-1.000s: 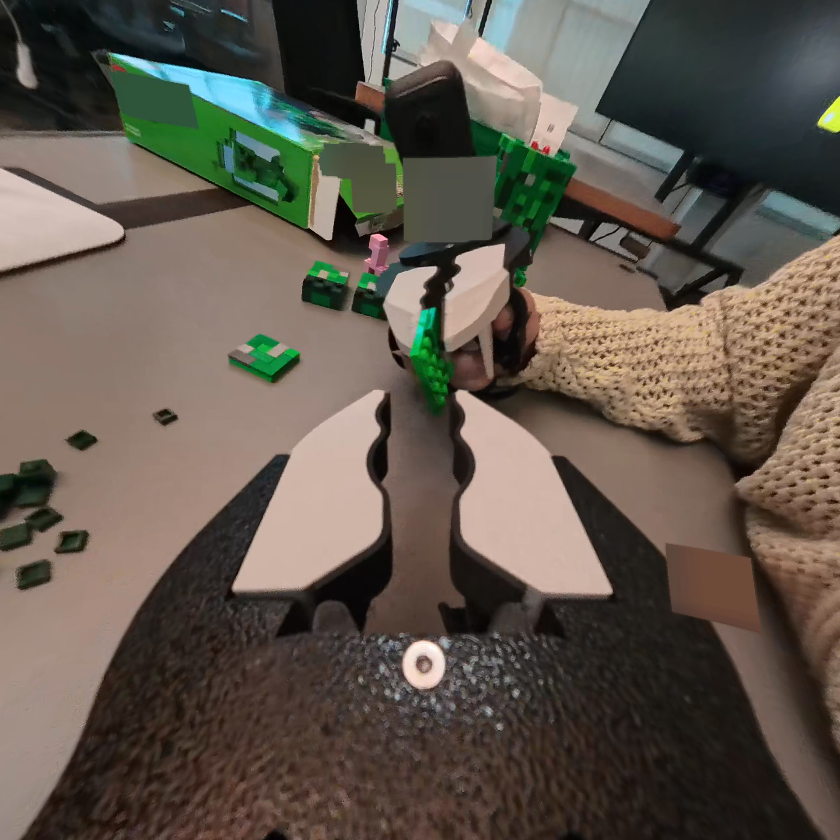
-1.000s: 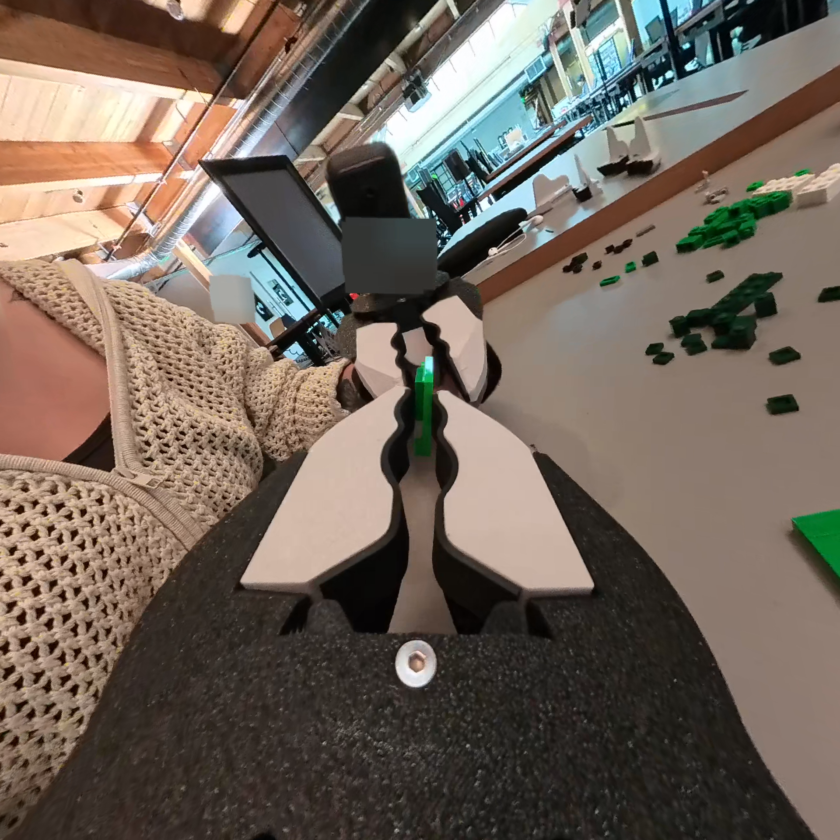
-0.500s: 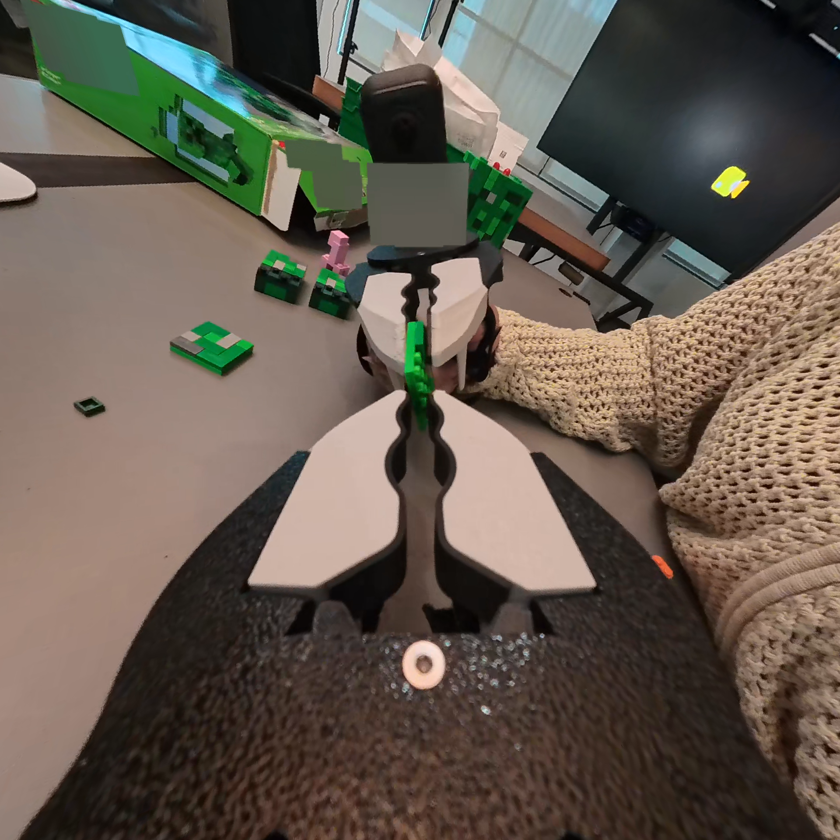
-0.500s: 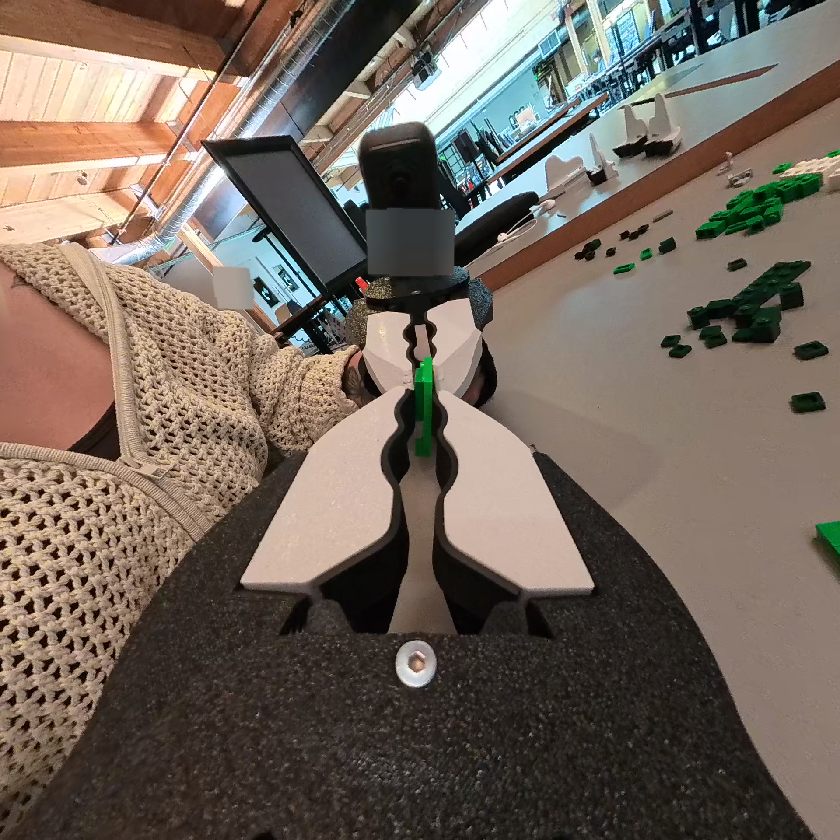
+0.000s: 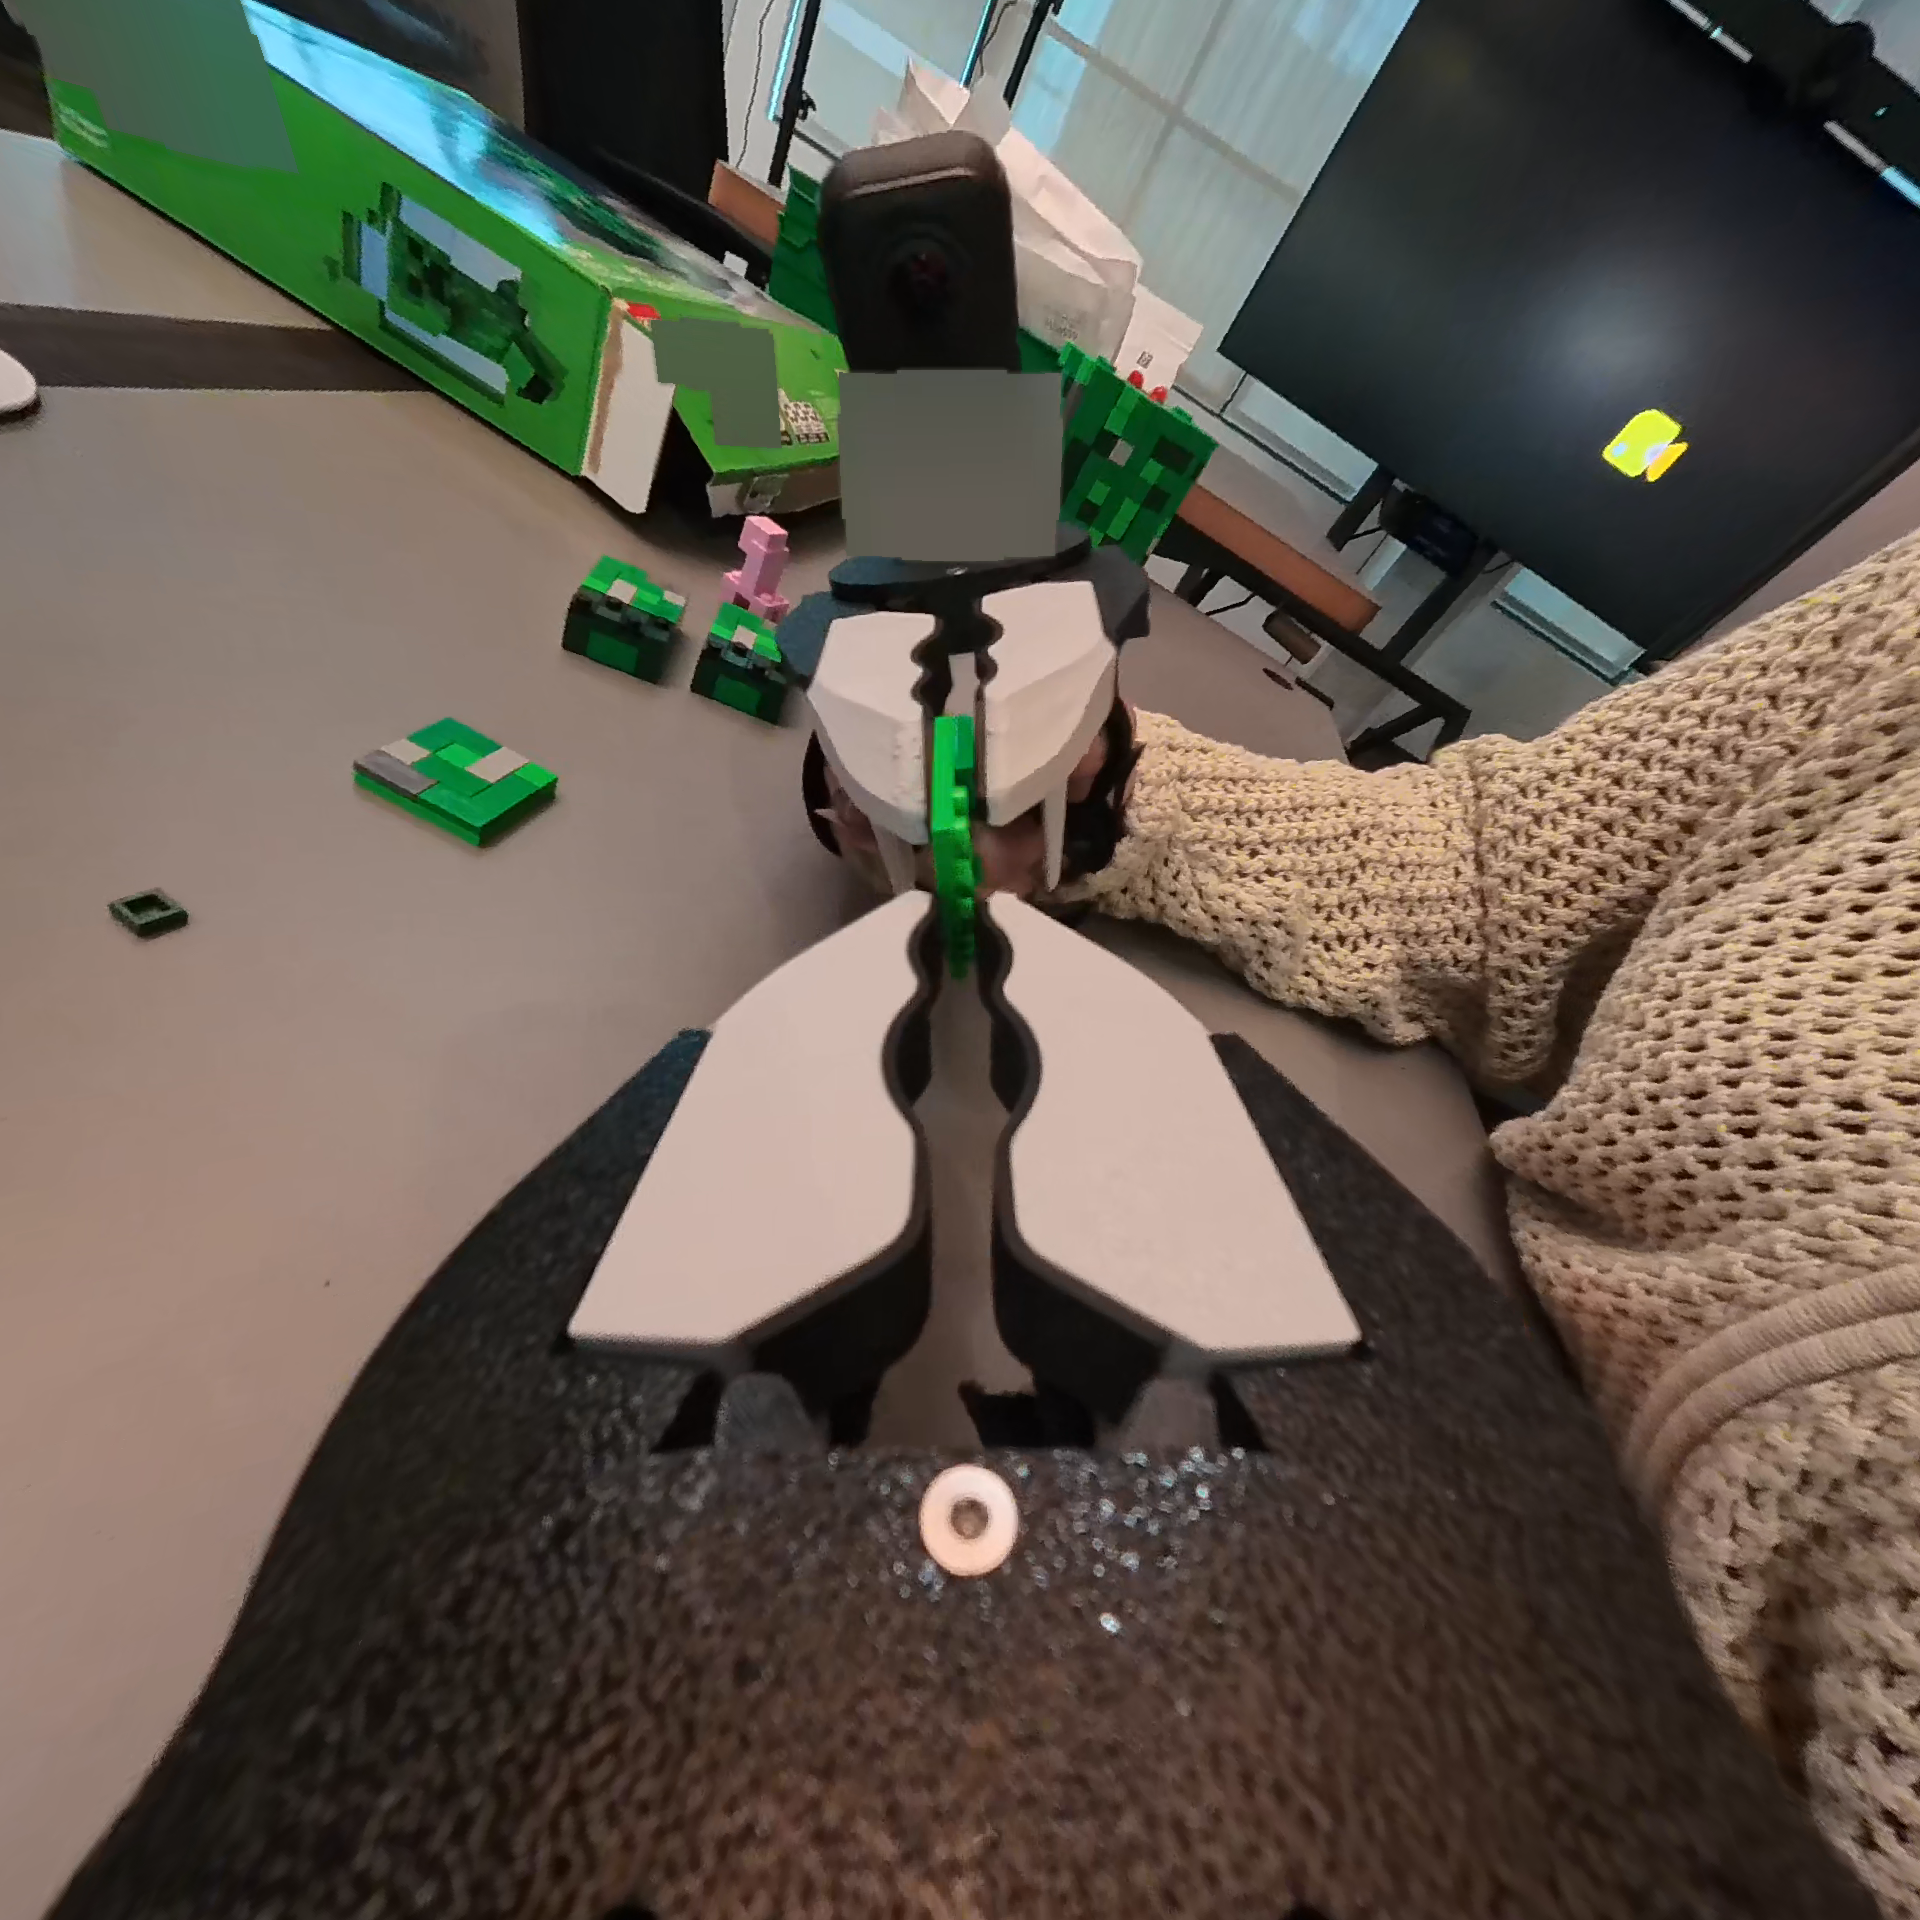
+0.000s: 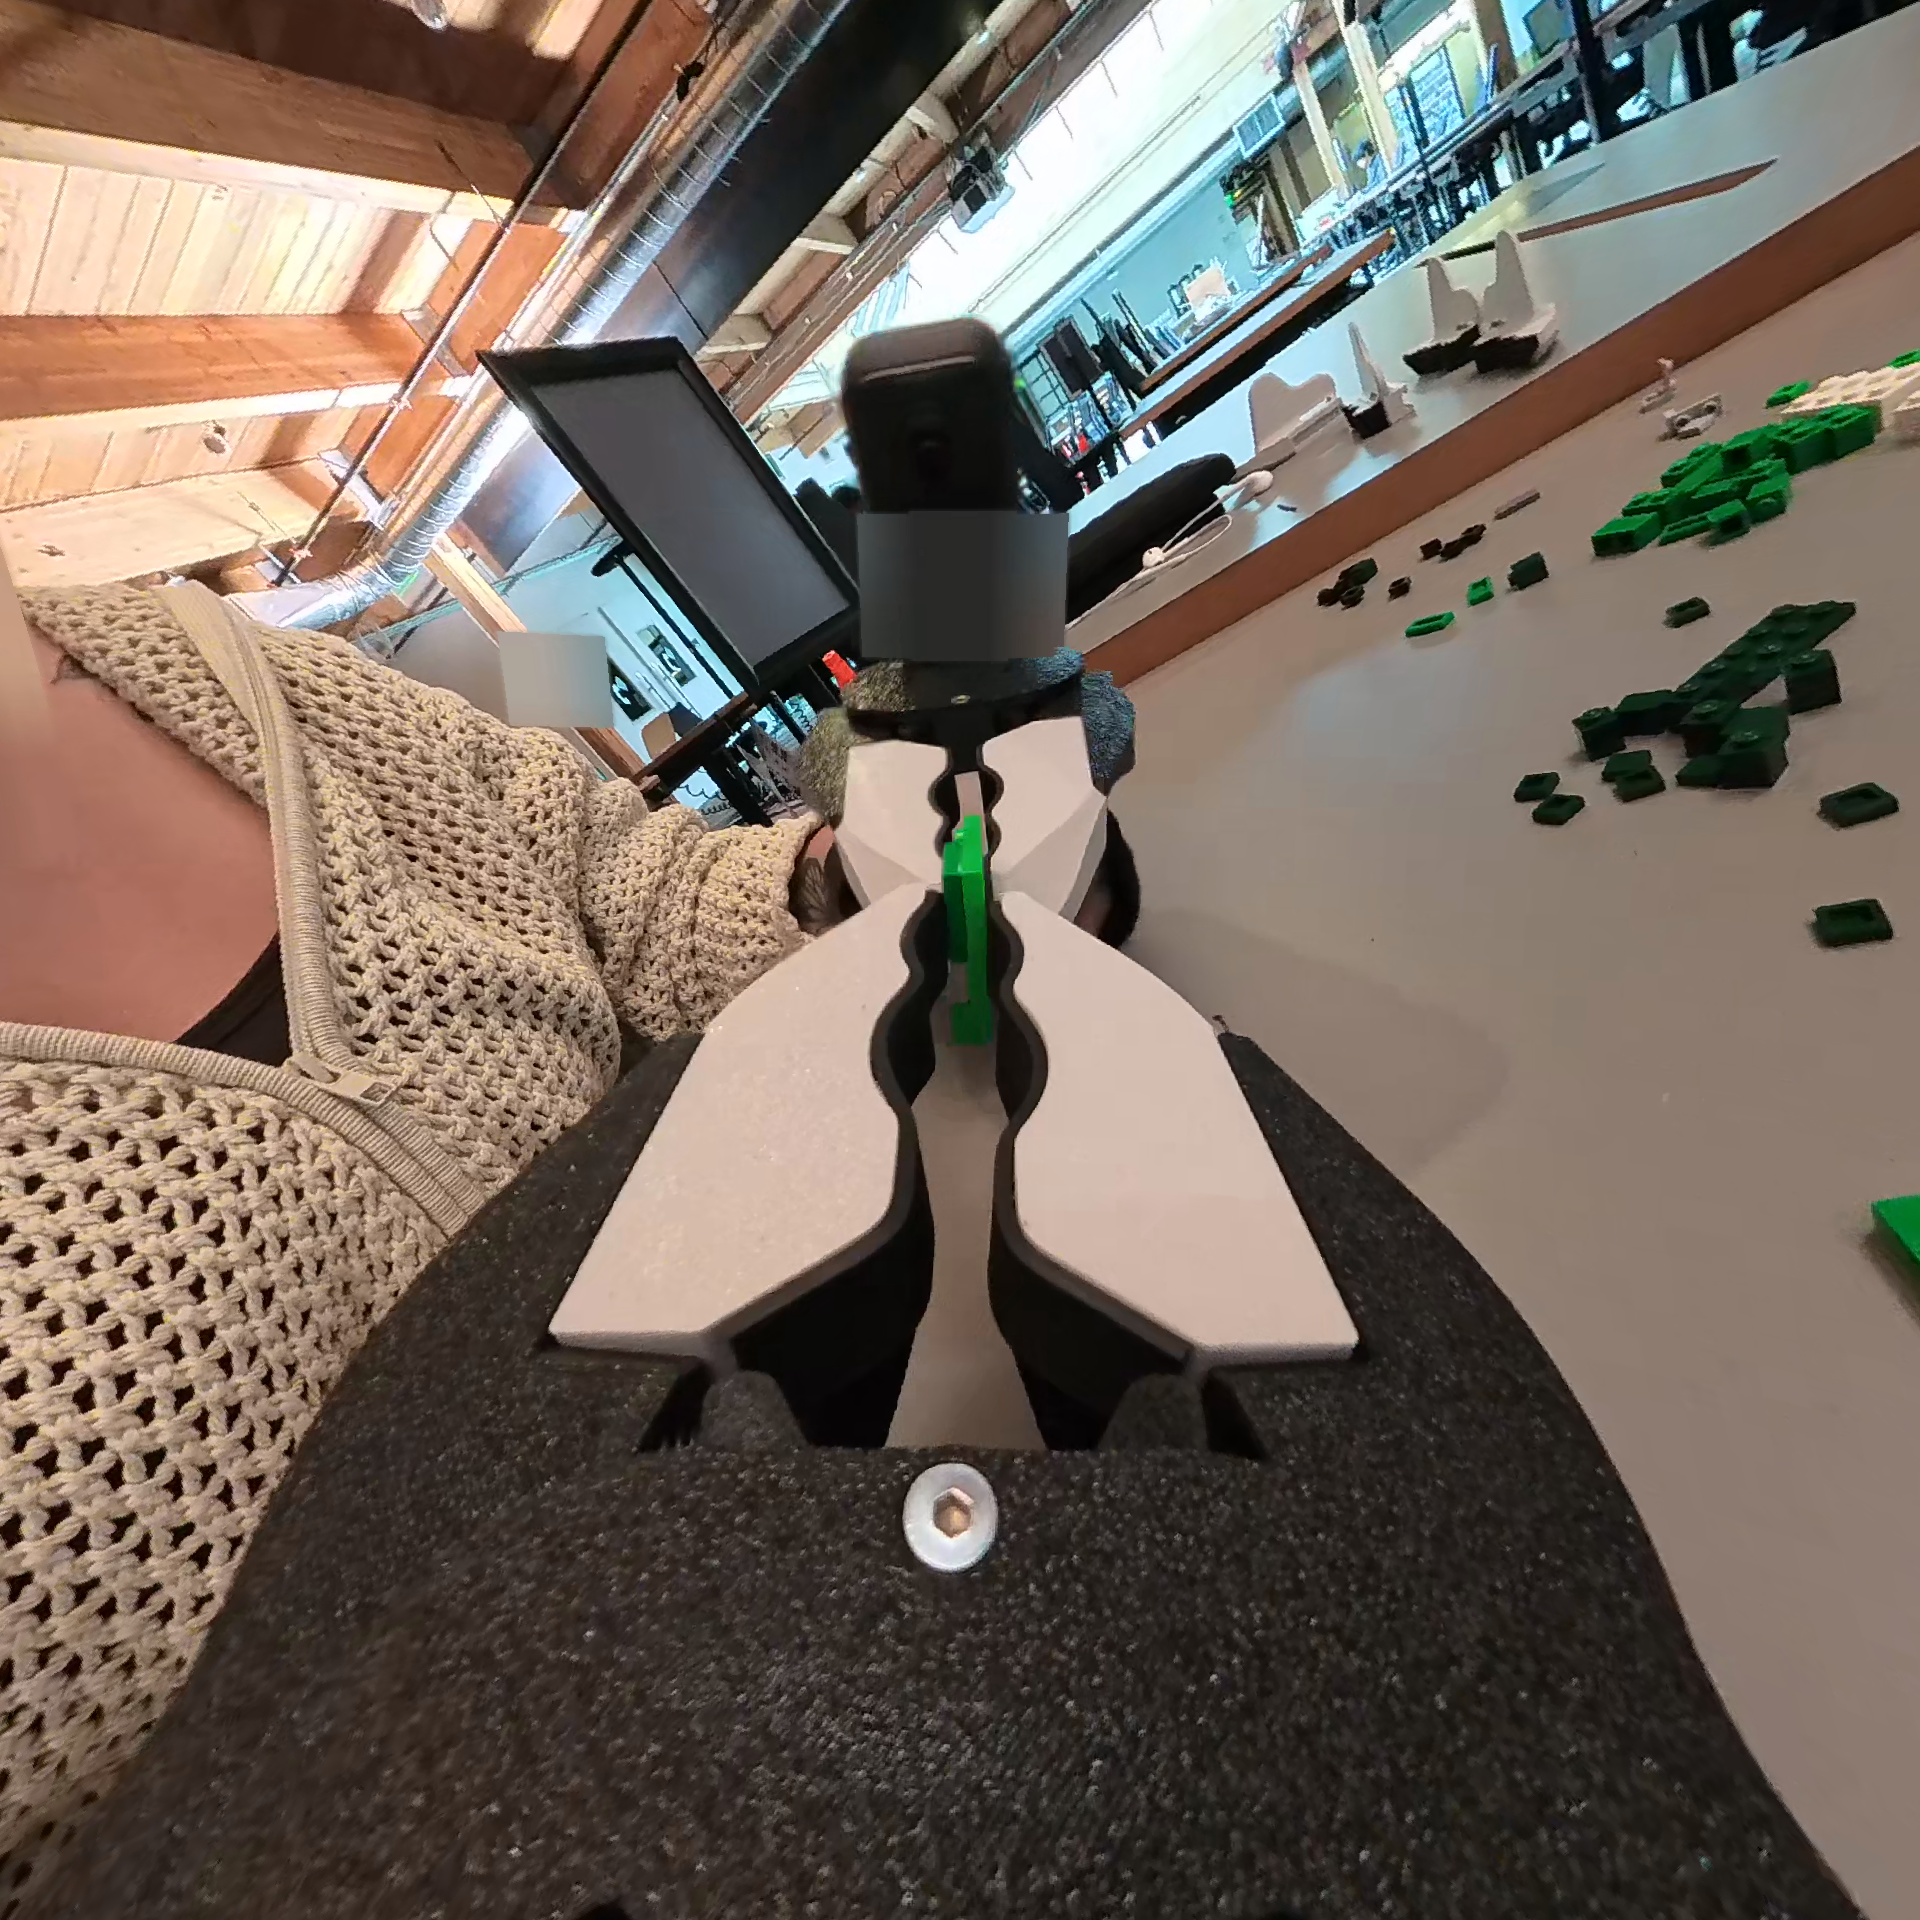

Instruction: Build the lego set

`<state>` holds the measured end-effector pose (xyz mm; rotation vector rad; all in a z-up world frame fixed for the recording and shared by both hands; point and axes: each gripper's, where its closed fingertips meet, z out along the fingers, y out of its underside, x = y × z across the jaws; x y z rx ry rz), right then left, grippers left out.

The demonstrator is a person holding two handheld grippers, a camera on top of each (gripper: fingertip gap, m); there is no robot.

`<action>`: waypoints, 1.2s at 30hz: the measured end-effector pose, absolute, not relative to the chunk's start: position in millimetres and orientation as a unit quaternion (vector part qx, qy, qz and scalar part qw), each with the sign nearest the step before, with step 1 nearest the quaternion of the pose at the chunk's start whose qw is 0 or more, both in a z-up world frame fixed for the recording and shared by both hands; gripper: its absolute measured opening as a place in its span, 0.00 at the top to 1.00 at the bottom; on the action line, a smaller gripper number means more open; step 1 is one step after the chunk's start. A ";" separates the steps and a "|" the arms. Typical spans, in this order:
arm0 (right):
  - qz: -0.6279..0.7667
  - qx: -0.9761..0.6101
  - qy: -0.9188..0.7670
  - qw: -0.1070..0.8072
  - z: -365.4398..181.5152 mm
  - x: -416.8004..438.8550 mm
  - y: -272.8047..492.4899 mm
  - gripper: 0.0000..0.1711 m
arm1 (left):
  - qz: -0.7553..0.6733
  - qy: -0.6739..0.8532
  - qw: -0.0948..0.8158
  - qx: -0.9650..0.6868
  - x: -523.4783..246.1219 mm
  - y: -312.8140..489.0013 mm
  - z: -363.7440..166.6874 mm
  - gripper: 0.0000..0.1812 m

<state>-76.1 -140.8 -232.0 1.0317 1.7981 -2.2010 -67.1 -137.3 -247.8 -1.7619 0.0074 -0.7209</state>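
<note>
A bright green lego plate (image 5: 954, 831) is held on edge in mid-air between my two grippers, which face each other tip to tip. In the left wrist view my left gripper (image 5: 956, 930) is shut on the near end of the plate, and the right gripper (image 5: 961, 727) clamps the far end. In the right wrist view my right gripper (image 6: 961, 920) is shut on the same green plate (image 6: 968, 935), with the left gripper (image 6: 966, 821) opposite it. Knitted sleeves lie behind both grippers.
A green set box (image 5: 416, 260) lies at the back left, with two small green builds (image 5: 623, 623), a pink figure (image 5: 764, 566), a flat green-grey assembly (image 5: 457, 779) and a block-faced green build (image 5: 1132, 468). Loose dark green pieces (image 6: 1714, 717) and a bright green pile (image 6: 1725, 488) lie to the right. Only a small space, under 4 cm, lies between the two pairs of fingers.
My left gripper was open just short of the plate. It has moved up to it and shut on its near end. The right gripper keeps its hold.
</note>
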 end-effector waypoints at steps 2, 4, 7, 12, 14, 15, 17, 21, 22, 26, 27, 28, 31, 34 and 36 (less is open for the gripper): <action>-0.725 0.342 0.595 0.052 -233.0 -77.6 -141.7 0.96 | -0.331 -0.008 0.567 -0.754 -67.8 -138.5 -248.0 0.98; -0.729 0.346 0.590 0.031 -231.6 -83.3 -141.7 0.93 | -0.346 -0.021 0.545 -0.763 -70.4 -141.4 -251.0 0.98; -0.752 0.349 0.559 -0.009 -224.1 -90.5 -130.1 0.87 | -0.361 -0.060 0.497 -0.787 -84.0 -150.6 -261.7 0.98; -0.739 0.347 0.558 -0.149 -216.5 -100.6 -113.9 0.85 | -0.390 -0.113 0.454 -0.793 -115.2 -175.0 -272.3 0.98; -0.719 0.344 0.570 -0.200 -216.5 -103.3 -112.2 0.85 | -0.384 -0.120 0.447 -0.799 -128.3 -185.7 -276.9 0.98; -0.710 0.340 0.576 -0.222 -216.3 -103.7 -112.1 0.85 | -0.385 -0.126 0.441 -0.801 -133.8 -191.4 -278.5 0.98; -0.691 0.332 0.589 -0.255 -217.3 -105.0 -113.5 0.86 | -0.395 -0.135 0.429 -0.801 -141.8 -204.4 -279.0 0.98; -0.652 0.313 0.619 -0.307 -220.7 -105.8 -119.4 0.86 | -0.387 -0.179 0.407 -0.808 -163.0 -228.4 -286.3 0.98; -0.639 0.305 0.629 -0.321 -222.0 -106.0 -121.6 0.86 | -0.392 -0.187 0.409 -0.802 -167.3 -232.4 -285.9 0.98; -0.588 0.287 0.652 -0.383 -225.7 -123.3 -128.3 0.88 | -0.416 -0.207 0.419 -0.780 -178.7 -239.0 -288.7 0.98; -0.581 0.285 0.663 -0.378 -226.8 -132.9 -133.4 0.88 | -0.421 -0.208 0.416 -0.779 -178.8 -239.5 -291.0 0.98; -0.573 0.280 0.678 -0.367 -228.5 -144.5 -141.1 0.88 | -0.427 -0.207 0.412 -0.778 -177.7 -239.7 -293.3 0.98; -0.550 0.233 0.738 -0.314 -229.6 -187.1 -169.9 0.87 | -0.456 -0.196 0.406 -0.767 -172.0 -241.3 -291.9 0.98; -0.514 0.182 0.802 -0.244 -234.7 -241.9 -195.2 0.87 | -0.480 -0.175 0.391 -0.766 -163.3 -249.3 -290.8 0.98; -0.488 0.148 0.836 -0.205 -238.2 -278.3 -210.3 0.87 | -0.496 -0.165 0.383 -0.761 -158.5 -253.5 -289.8 0.98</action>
